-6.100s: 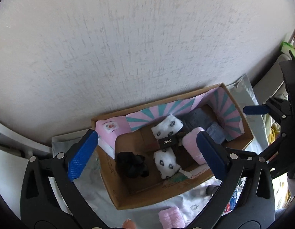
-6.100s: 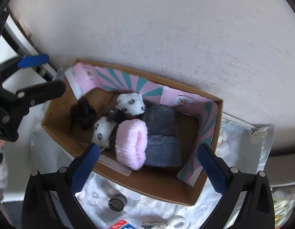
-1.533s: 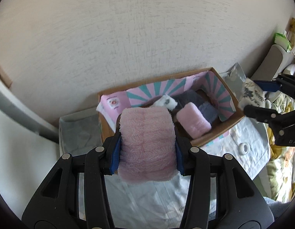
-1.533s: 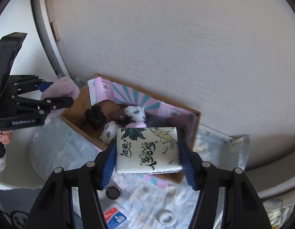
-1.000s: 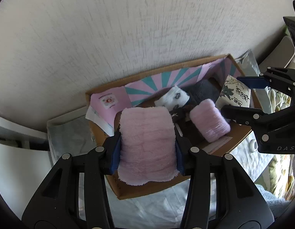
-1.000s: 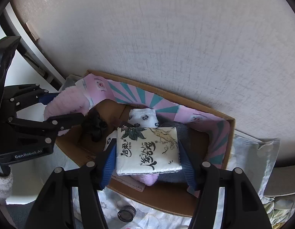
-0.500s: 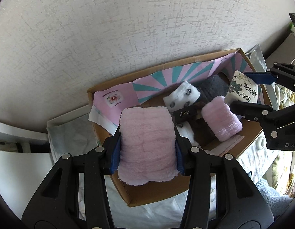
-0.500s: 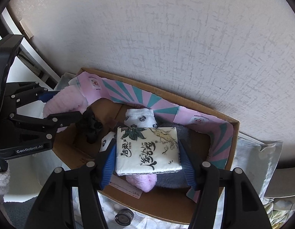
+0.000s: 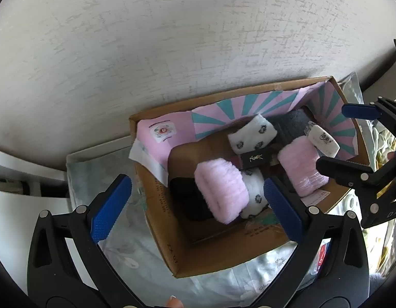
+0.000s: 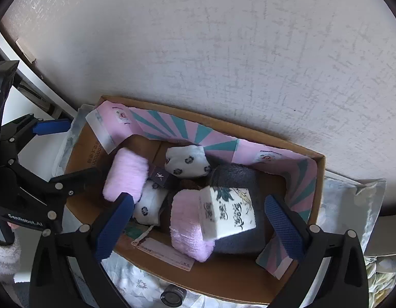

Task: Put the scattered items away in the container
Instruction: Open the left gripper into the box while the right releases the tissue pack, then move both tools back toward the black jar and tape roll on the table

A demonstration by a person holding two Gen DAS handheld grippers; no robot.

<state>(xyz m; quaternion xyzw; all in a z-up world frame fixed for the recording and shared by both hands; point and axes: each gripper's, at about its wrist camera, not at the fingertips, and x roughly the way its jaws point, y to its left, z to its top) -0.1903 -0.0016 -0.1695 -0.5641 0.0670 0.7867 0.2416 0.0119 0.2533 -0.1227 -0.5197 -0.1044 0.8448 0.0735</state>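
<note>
The cardboard box (image 9: pixel 162 220) with a pink and teal liner stands against the wall; it also shows in the right wrist view (image 10: pixel 223 279). My left gripper (image 9: pixel 195 210) is open above its left end, and a pink fluffy roll (image 9: pixel 221 190) lies loose below it in the box. My right gripper (image 10: pixel 198 223) is open above the right end, and a white tissue pack (image 10: pixel 227 211) with dark print rests tilted on another pink roll (image 10: pixel 189 231) and a grey cloth (image 10: pixel 234 177). White patterned socks (image 9: pixel 251 133) and a small black box (image 9: pixel 254 157) lie inside too.
A pale floral sheet (image 9: pixel 116 246) lies under the box. A small round black item (image 10: pixel 172 296) sits on the sheet in front of the box. The textured wall (image 9: pixel 172 38) is right behind it. The left gripper shows at the left of the right wrist view (image 10: pixel 51 151).
Both grippers have opened. The pink roll has dropped from the left gripper into the box, and the tissue pack has dropped from the right gripper onto the items inside.
</note>
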